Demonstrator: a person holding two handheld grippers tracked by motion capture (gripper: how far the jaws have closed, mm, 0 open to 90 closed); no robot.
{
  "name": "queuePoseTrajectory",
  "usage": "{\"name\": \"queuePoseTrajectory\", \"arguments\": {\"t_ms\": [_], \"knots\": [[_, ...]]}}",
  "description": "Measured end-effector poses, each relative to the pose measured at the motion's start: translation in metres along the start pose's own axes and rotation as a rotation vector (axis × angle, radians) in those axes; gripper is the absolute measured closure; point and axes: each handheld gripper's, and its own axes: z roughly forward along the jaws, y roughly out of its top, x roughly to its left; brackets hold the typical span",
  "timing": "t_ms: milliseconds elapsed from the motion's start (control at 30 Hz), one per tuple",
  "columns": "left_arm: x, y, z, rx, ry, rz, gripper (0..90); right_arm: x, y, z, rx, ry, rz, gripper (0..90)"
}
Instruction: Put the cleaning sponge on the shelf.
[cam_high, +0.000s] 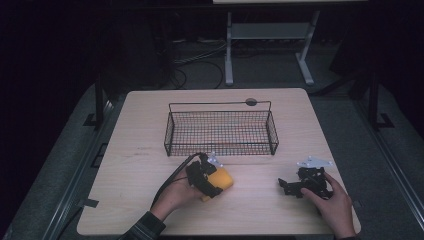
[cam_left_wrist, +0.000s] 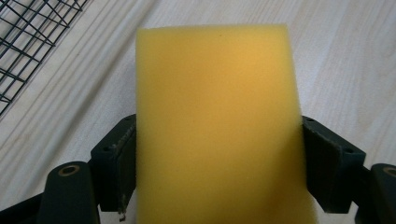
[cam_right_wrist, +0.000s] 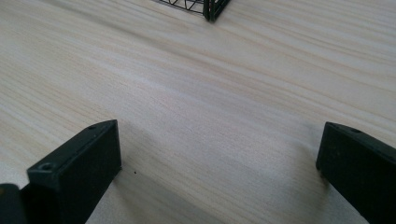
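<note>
In the high view, a light wooden table (cam_high: 150, 200) is seen with a black wire basket (cam_high: 220, 129) standing toward twelve o'clock of its centre. The left gripper (cam_high: 212, 181) is held in the left hand (cam_high: 176, 196) at about seven o'clock from the basket, near its front wall, and a yellow sponge (cam_high: 222, 178) is clamped in it. The right gripper (cam_high: 287, 186) is held in the right hand (cam_high: 334, 205) at about four o'clock from the basket, low over the table and well apart from the sponge. In the left gripper view, the yellow sponge (cam_left_wrist: 217, 126) is gripped between the two black jaws, which are pressed against its sides; a corner of the wire basket (cam_left_wrist: 32, 37) is seen at ten o'clock. In the right gripper view, the jaws are spread wide with nothing between them, bare wood is seen beneath, and a corner of the basket (cam_right_wrist: 205, 7) is seen at twelve o'clock.
</note>
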Motion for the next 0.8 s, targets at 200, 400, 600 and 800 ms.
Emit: {"name": "queuePoseTrajectory", "arguments": {"t_ms": [200, 400, 600, 800], "knots": [[0.002, 0.0, -0.008, -0.018, -0.015, -0.002, 22.7, 0.0, 0.0, 0.0, 0.0, 0.0, 0.001, 0.0], [0.004, 0.0, -0.015, -0.022, -0.021, -0.002, 22.7, 0.0, 0.0, 0.0, 0.001, 0.0, 0.0, 0.0], [0.006, 0.002, -0.028, -0.039, -0.016, -0.004, 22.7, 0.0, 0.0, 0.0, 0.0, 0.0, 0.0, 0.0], [0.008, 0.004, -0.035, -0.04, -0.016, 0.001, 22.7, 0.0, 0.0, 0.0, 0.0, 0.0, 0.0, 0.0]]}}
